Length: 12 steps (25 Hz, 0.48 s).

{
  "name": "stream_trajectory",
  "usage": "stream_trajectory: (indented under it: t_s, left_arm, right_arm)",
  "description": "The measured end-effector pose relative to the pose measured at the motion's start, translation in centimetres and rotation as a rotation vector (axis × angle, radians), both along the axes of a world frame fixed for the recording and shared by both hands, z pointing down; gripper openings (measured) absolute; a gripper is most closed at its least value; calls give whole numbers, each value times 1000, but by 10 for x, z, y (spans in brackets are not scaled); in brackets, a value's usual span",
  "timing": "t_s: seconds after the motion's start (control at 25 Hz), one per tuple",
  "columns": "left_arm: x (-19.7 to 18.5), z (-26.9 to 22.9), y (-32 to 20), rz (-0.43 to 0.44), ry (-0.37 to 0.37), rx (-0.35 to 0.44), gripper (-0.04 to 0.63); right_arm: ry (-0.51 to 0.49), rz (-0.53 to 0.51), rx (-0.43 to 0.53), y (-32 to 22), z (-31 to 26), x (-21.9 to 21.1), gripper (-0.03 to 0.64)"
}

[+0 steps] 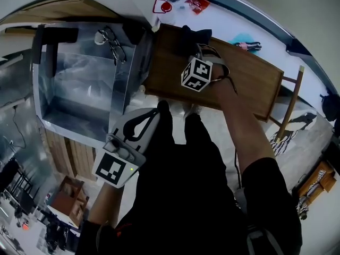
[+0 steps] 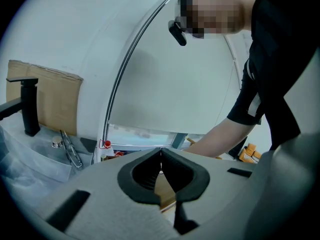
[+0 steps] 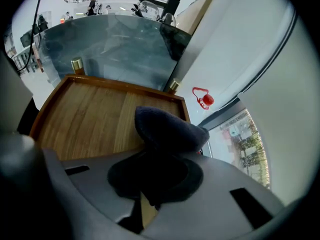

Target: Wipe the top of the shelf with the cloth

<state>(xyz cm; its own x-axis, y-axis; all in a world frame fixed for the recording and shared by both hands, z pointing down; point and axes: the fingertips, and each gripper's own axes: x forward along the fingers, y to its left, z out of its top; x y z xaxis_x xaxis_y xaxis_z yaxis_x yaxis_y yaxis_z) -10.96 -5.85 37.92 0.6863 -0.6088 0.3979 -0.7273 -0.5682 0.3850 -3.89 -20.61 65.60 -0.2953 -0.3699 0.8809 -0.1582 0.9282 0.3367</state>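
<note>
The right gripper (image 3: pixel 156 176) clamps the dark blue cloth (image 3: pixel 167 129), which lies bunched on the wooden shelf top (image 3: pixel 90 119) near its far raised edge. Only the head view shows the left gripper (image 1: pixel 159 110) off the shelf, beside the steel sink (image 1: pixel 79 86); its own view shows the jaws pressed together, empty

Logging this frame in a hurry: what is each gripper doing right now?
Left gripper: shut, nothing between its jaws.
Right gripper: shut on the dark cloth, at the wooden shelf top.
</note>
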Motion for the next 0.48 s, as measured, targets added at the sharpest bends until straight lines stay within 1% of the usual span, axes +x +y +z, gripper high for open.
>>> stream_trajectory:
  t_s: [0.48]
  left_arm:
    - [59, -7, -8, 82, -7, 18, 21]
  right_arm:
    - [6, 105, -19, 7, 2, 85, 28]
